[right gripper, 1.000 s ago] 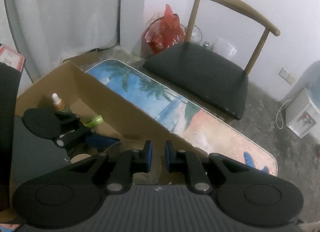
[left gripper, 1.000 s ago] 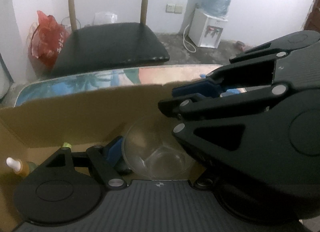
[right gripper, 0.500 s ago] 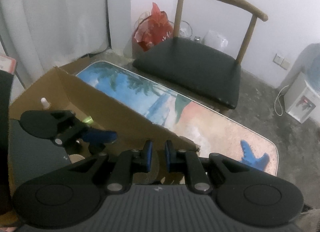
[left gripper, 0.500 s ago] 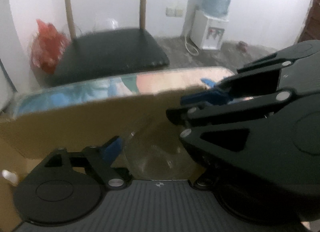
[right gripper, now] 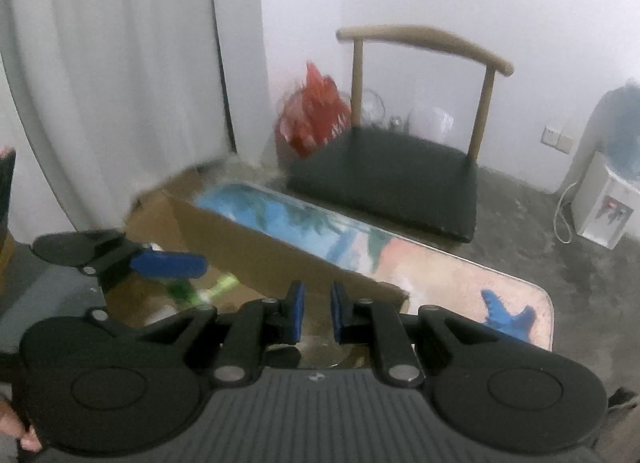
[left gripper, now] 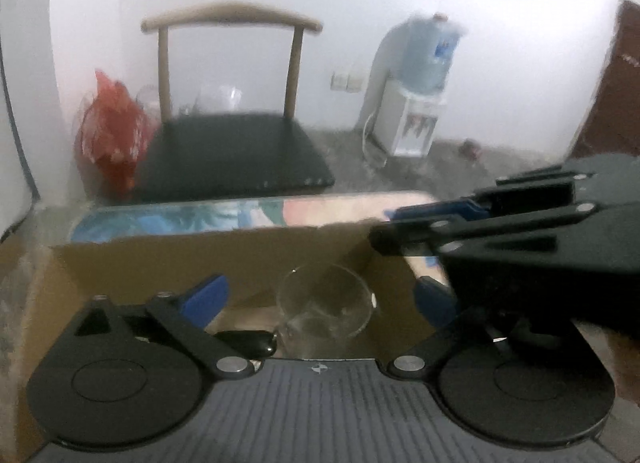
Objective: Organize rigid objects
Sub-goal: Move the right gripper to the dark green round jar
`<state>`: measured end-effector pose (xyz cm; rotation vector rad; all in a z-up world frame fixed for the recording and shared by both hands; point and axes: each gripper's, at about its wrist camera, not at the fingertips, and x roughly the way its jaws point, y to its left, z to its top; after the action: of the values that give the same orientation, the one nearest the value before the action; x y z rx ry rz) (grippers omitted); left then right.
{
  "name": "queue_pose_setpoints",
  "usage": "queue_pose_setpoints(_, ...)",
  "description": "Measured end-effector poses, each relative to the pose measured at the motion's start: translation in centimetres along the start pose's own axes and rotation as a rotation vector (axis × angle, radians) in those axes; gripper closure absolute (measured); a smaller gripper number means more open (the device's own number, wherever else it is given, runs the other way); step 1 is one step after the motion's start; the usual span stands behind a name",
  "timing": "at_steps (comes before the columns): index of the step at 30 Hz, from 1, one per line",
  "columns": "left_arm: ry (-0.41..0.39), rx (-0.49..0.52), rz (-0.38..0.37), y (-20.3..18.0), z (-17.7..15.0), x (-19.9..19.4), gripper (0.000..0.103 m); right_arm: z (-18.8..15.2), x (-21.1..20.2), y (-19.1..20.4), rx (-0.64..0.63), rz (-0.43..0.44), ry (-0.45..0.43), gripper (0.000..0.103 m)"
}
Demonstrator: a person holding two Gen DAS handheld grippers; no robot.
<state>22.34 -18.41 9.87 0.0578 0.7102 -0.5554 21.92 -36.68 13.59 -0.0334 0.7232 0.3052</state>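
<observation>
Over the cardboard box (left gripper: 168,259), left gripper (left gripper: 320,299) has just spread wide — glass bowl (left gripper: 324,303) free; right gripper (right gripper: 316,313) pinched empty.

- Green items (right gripper: 208,289) inside the cardboard box (right gripper: 256,251): blurred, unidentifiable.
- Glass cup (left gripper: 324,309) in the box: base hidden behind the left gripper's (left gripper: 320,299) body.

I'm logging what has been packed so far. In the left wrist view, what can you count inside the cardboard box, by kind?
clear glass cup: 1
small black object: 1
Total: 2 visible in the cardboard box. The rest of its floor is hidden in this view.
</observation>
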Motion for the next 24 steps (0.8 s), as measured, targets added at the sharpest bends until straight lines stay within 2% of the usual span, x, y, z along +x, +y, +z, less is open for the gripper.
queue_pose_setpoints(6, -0.099, 0.031, -0.045, 0.4, -2.6, -8.2, 0.002, -2.7, -7.9, 1.9, 0.083, 0.087, -0.152, 0.086)
queue_pose_setpoints(10, -0.168, 0.057, -0.084, 1.5, -5.8, -13.6, 0.000, -5.5, -12.3, 3.9, 0.094, 0.138, -0.226, 0.086)
queue_pose_setpoints(13, -0.202, 0.065, -0.072, 2.4, -8.6, -16.2, 0.000, -7.9, -14.4, 5.5, 0.104, 0.169, -0.263, 0.086)
queue_pose_setpoints(18, -0.212, 0.074, 0.012, 4.2, -12.9, -17.8, 0.000, -11.5, -14.7, 7.9, 0.140, 0.228, -0.261, 0.085)
queue_pose_setpoints(24, -0.166, 0.119, 0.067, 5.6, -17.2, -16.2, 0.000, -14.0, -10.7, 9.7, 0.225, 0.307, -0.184, 0.085)
